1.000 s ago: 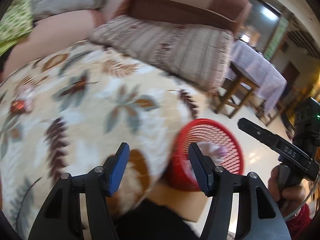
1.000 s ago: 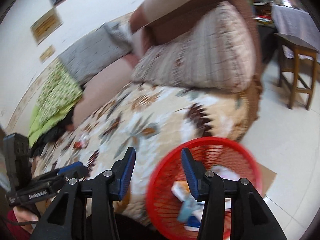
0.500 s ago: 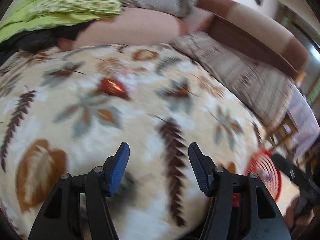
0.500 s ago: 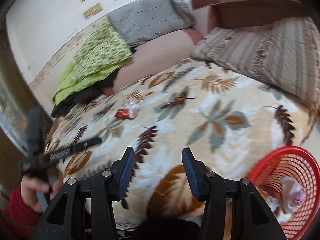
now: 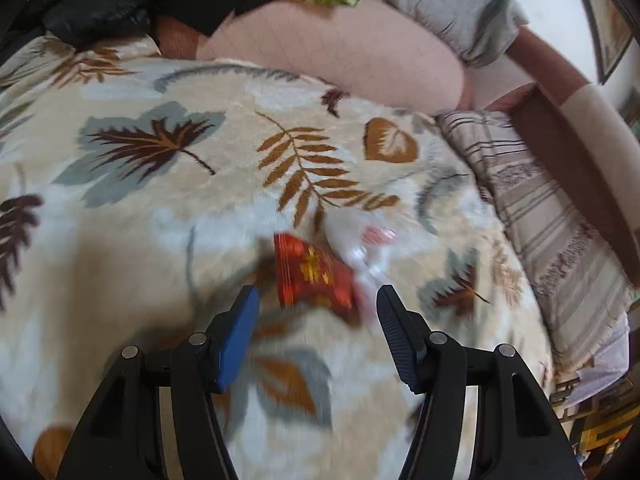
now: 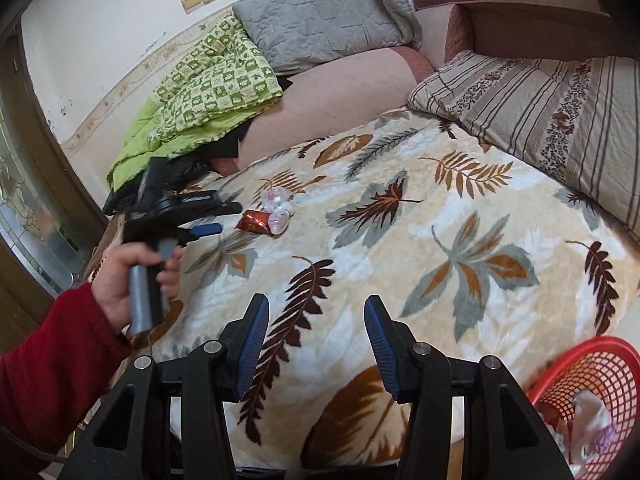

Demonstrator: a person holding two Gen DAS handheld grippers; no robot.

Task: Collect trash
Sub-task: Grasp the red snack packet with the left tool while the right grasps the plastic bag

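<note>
A red foil wrapper (image 5: 310, 274) lies on the leaf-patterned blanket (image 5: 160, 208), touching a clear crumpled plastic wrapper (image 5: 358, 242) on its right. My left gripper (image 5: 316, 306) hangs open just short of the red wrapper, nothing between its fingers. From the right wrist view the same red wrapper (image 6: 253, 221) and clear plastic (image 6: 277, 210) lie far off on the blanket, with the left gripper (image 6: 224, 218) close beside them, held by a hand in a red sleeve (image 6: 48, 372). My right gripper (image 6: 314, 340) is open and empty over the blanket's near part. A red mesh basket (image 6: 596, 376) holding trash sits at lower right.
A pink bolster (image 6: 332, 100), a green quilt (image 6: 204, 92), a grey pillow (image 6: 324, 20) and a dark garment (image 5: 92, 16) line the far side. A striped cushion (image 6: 540, 112) lies along the right, against a brown sofa arm (image 6: 532, 32).
The left gripper swung away from the red basket and moved across the blanket up to the red wrapper. The right gripper turned from the basket toward the bed; both stayed open.
</note>
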